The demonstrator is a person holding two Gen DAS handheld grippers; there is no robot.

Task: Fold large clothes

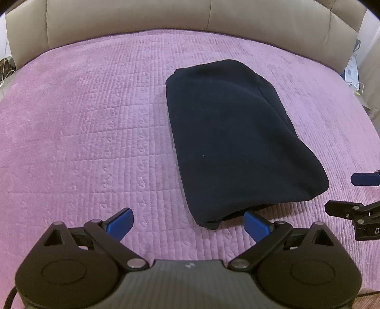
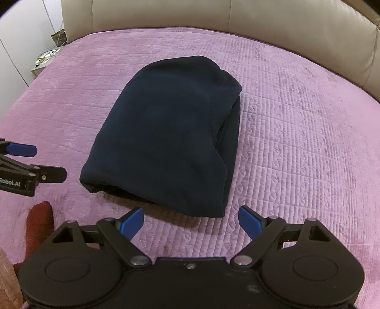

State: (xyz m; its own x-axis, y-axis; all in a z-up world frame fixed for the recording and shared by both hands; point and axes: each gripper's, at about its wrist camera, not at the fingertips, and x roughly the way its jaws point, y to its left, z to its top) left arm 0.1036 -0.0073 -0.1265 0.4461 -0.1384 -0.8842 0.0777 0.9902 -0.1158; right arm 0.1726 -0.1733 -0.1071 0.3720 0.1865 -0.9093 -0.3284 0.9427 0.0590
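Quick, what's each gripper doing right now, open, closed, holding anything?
Left gripper: open, holding nothing; its right finger sits at the garment's near edge.
Right gripper: open, holding nothing, just short of the garment.

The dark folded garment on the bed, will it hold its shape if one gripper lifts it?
Probably not: the dark folded garment looks soft and thick, so its layers would likely sag and unfold. It seems unlikely to slide on the plush purple bedspread.

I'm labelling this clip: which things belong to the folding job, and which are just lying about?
Job:
- folded dark navy fleece garment
- purple quilted bedspread it lies on
- left gripper, open
- right gripper, open

Lying about:
- beige padded headboard
- cluttered bedside shelf
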